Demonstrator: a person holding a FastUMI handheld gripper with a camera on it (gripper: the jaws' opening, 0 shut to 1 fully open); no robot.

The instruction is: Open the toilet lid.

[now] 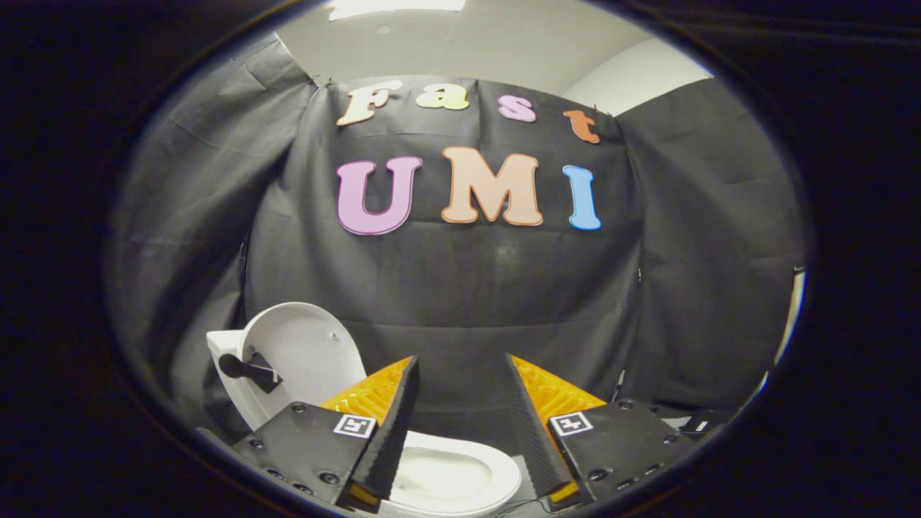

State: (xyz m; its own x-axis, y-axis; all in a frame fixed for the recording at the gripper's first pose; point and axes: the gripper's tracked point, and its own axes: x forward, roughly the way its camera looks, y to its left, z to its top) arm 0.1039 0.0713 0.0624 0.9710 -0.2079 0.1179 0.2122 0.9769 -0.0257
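Observation:
A white toilet stands low in front of the black cloth wall. Its lid (302, 352) is raised upright, leaning back against the tank (219, 345), with a small dark handle piece (248, 370) stuck on its inner face. The open bowl and seat (450, 475) lie below, showing between my two fingers. My gripper (460, 392) is open, its fingers spread wide with nothing between them, held above and in front of the bowl. The lid is beyond my left finger (392, 424), apart from it.
Black cloth walls close in the booth behind and on both sides of the toilet. A light ceiling shows above the cloth. Small dark fittings (694, 424) lie low to the right beyond my right finger.

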